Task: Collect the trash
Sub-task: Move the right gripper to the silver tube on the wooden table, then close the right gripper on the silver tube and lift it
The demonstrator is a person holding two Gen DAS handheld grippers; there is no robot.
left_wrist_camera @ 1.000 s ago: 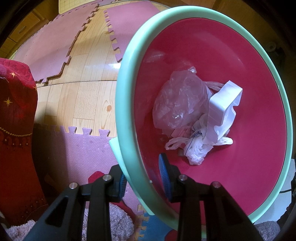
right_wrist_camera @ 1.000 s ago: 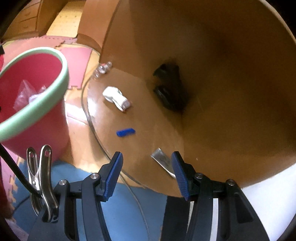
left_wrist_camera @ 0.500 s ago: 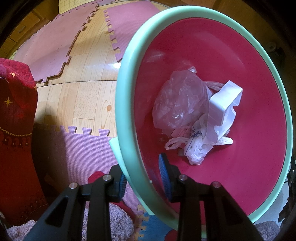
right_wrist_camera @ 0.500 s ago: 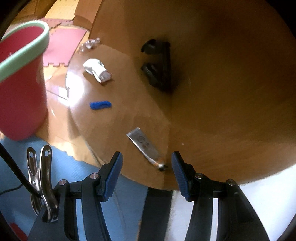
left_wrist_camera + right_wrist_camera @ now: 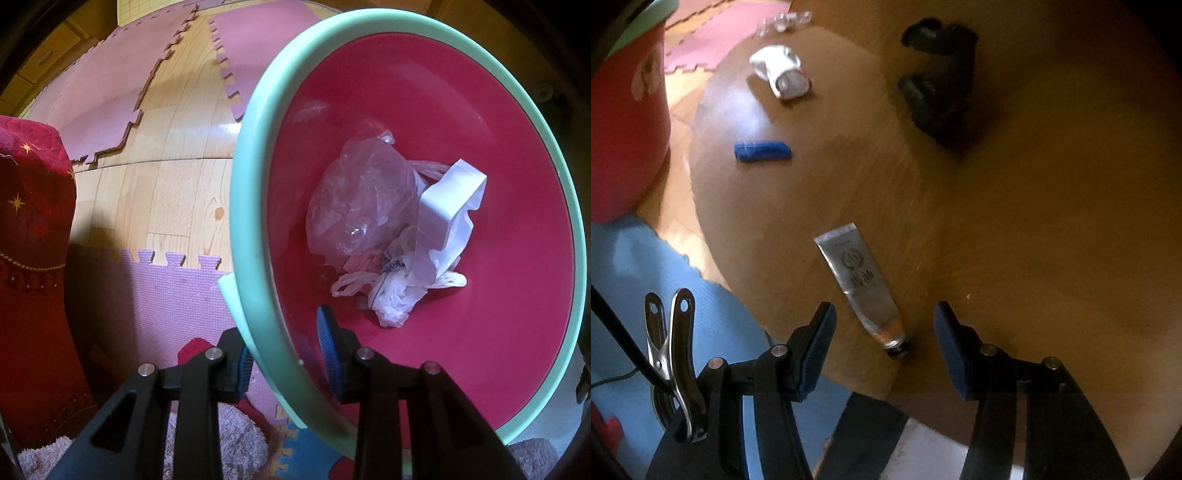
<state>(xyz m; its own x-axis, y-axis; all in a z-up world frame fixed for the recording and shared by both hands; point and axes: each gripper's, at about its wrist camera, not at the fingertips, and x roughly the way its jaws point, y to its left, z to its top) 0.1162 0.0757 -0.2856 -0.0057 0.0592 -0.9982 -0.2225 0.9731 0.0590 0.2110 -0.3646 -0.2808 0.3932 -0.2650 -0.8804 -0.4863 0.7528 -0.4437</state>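
While the left tongs [image 5: 284, 354] clamp the mint-green rim of the red bin [image 5: 255, 206], one pad outside and one inside, crumpled plastic bags [image 5: 369, 206] and a white box [image 5: 448, 206] lie at its bottom. Rightward on the table [image 5: 1034, 184]: a white roll [image 5: 781, 70], a blue piece [image 5: 762, 150], then a silver tube [image 5: 858, 284], cap end between the right tongs [image 5: 884, 350], which stand apart, touching nothing.

Black hand-held gripper [image 5: 884, 354] — blue ribbed pads, silver screws.
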